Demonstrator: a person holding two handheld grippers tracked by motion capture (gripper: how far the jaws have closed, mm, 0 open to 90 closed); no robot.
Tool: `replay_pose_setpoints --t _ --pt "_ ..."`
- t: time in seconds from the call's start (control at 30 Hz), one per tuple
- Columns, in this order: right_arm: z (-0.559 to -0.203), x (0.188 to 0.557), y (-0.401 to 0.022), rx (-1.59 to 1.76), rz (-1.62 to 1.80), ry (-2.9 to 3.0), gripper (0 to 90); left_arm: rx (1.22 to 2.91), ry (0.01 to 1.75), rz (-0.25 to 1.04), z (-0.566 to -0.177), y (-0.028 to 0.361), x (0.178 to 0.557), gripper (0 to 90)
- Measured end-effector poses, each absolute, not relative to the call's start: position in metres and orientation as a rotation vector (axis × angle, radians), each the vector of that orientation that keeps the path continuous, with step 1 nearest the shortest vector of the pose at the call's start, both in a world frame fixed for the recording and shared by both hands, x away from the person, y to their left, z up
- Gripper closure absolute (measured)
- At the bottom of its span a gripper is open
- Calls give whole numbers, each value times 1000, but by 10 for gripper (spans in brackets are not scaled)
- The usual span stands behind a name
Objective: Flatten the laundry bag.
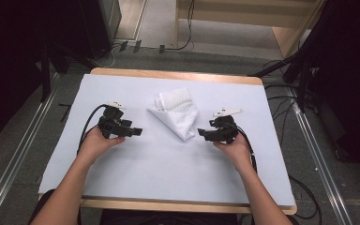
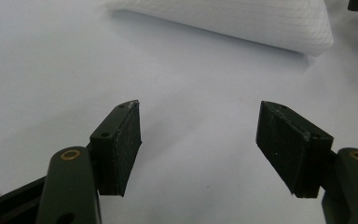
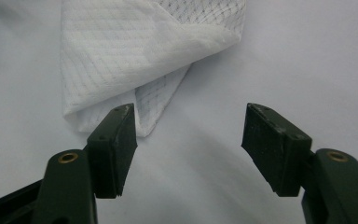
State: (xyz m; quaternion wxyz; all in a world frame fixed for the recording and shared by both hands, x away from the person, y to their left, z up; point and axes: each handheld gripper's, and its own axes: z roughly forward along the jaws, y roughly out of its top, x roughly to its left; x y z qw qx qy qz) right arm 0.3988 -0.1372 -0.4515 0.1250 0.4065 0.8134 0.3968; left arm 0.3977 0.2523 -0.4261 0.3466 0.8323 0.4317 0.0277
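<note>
Folded cloth point(image 1: 176, 114) lay between left gripper point(image 1: 138, 131) and right gripper point(image 1: 200, 133); gripper views showed both jaws spread, empty, its grid weave visible

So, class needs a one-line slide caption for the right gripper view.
Open right hand-held gripper faces the pointed corner of a folded white cloth on the white table.

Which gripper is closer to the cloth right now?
The right gripper: in the high view its tips nearly reach the folded cloth's lower corner, and that corner lies just past its left jaw. The left gripper sits farther off, with bare table ahead of it.
</note>
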Motion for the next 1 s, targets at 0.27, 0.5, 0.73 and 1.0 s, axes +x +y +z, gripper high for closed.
replay_pose_setpoints --t 0.27,0.5,0.73,1.0 --pt "-446 406 -135 1195 1177 2368 555 2158 1120 75 -424 254 392 326" --pt "-446 420 -133 1248 1194 2355 747 2131 1138 90 -420 261 382 326" --pt "-453 438 -130 1297 1172 2398 900 2134 1159 112 -419 267 373 327" --pt "-466 451 -117 1302 1124 2427 900 2123 1168 116 -419 271 372 327"
